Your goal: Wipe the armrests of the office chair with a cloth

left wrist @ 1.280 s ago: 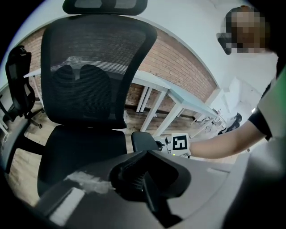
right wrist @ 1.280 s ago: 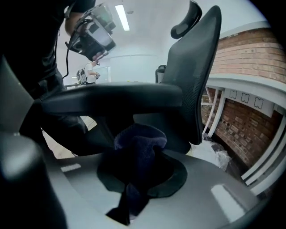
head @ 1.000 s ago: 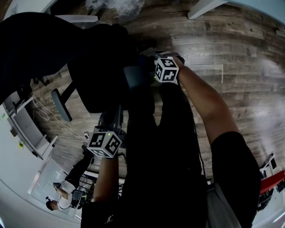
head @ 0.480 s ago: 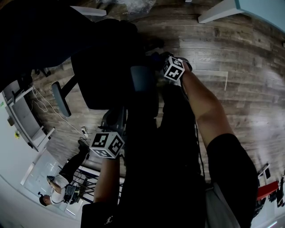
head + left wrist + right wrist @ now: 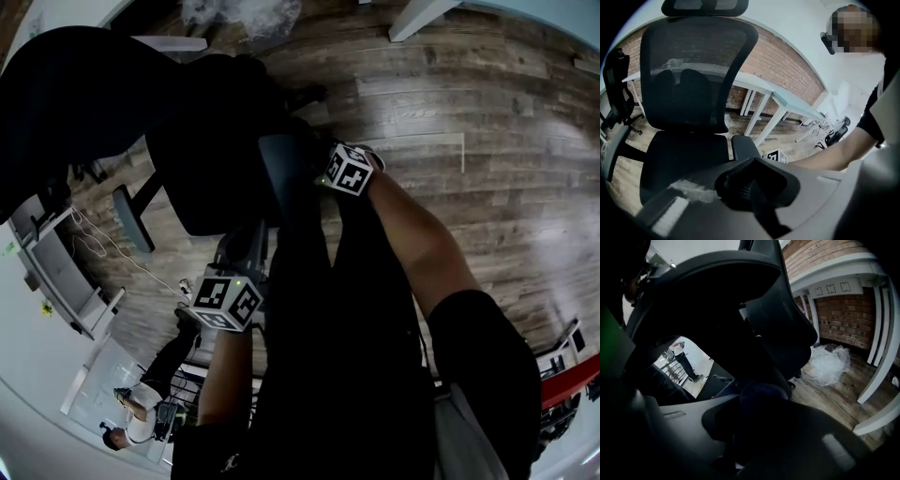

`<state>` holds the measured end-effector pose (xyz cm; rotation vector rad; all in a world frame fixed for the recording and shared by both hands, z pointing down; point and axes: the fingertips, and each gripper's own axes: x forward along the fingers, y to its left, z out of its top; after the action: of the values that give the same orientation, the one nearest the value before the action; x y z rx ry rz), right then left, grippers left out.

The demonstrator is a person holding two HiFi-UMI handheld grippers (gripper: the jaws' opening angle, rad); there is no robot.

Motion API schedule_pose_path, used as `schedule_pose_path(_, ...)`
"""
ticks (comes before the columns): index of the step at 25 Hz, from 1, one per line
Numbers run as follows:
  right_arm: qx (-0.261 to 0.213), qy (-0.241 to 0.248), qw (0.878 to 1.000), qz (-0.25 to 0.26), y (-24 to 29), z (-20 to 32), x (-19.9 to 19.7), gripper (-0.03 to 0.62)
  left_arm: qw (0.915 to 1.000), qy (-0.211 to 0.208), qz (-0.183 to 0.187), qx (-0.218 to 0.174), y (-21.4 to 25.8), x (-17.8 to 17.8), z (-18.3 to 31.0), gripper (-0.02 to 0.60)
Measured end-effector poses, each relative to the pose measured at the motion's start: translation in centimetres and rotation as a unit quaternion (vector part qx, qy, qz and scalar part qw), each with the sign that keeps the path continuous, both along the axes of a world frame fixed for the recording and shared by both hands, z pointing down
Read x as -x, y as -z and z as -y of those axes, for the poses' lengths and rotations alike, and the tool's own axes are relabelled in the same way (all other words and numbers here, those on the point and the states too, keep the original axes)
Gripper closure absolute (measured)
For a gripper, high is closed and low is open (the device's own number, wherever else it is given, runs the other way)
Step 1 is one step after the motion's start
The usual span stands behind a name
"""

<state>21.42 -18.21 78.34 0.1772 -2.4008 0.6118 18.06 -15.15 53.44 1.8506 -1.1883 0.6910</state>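
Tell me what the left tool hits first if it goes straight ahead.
Likely the armrest, close ahead of the left tool, though depth is hard to judge.

The chair [image 5: 689,93] stands before a bench [image 5: 787,101]. The cloth [image 5: 761,390] sits in the right claw [image 5: 757,405], beside the armrest [image 5: 286,169].

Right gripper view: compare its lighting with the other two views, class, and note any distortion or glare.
Right gripper view: very dark, the cloth in the right tool barely separates from black plastic, while the plastic wrap is bright. Left gripper view: evenly lit, the office chair sharp, the left tool soft. Head view: fisheye curves the floor planks, with glare at right.
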Motion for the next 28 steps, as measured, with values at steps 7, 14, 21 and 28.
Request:
schedule_pose_path(7,-0.037,0.0,0.999,0.014,4.4,-0.4,-0.6,0.528,0.9999,-0.004,-0.008,-0.008,2.0,0.6,-1.0,0.575)
schedule_pose_path(14,-0.085,-0.054,0.995,-0.011,7.6,1.6,-2.6,0.528,0.9988,0.011,-0.021,-0.043,4.5,2.7,-3.1,0.575)
schedule_pose_path(21,-0.149,-0.135,0.978,-0.058,12.6,2.1,-6.5,0.528,0.994,0.017,-0.05,-0.096,7.3,5.6,-7.2,0.575)
schedule_pose_path(28,-0.184,-0.238,0.953,-0.024,21.3,-1.8,-6.5,0.528,0.9872,0.041,-0.04,-0.149,9.0,10.6,-10.3,0.575)
